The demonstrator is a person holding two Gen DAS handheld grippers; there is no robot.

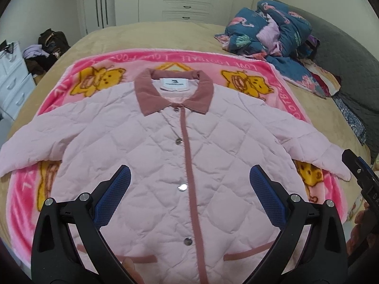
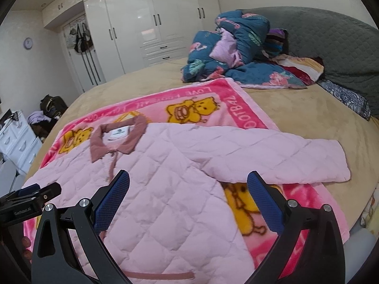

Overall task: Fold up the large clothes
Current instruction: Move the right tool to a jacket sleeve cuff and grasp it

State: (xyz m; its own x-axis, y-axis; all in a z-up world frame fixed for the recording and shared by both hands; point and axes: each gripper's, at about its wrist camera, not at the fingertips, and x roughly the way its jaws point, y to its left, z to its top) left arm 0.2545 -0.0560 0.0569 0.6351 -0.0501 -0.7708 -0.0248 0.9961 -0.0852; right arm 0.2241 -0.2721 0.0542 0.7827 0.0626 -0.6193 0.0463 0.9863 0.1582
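A pale pink quilted jacket (image 1: 151, 146) with a dusty-rose collar lies spread flat, front up and buttoned, both sleeves out sideways. It also shows in the right wrist view (image 2: 165, 165). My left gripper (image 1: 189, 177) is open and empty, hovering above the jacket's lower front over the button placket. My right gripper (image 2: 188, 184) is open and empty, above the jacket's right side near the armpit, just below the right sleeve (image 2: 284, 158). The right gripper's body shows at the right edge of the left wrist view (image 1: 360, 172).
The jacket lies on a pink bear-print blanket (image 1: 189, 59) on a tan bed (image 2: 296, 108). A heap of blue floral bedding (image 2: 232, 54) sits at the bed's far right by a grey headboard (image 2: 331, 47). White wardrobes (image 2: 146, 28) and white drawers (image 1: 11, 80) stand beyond.
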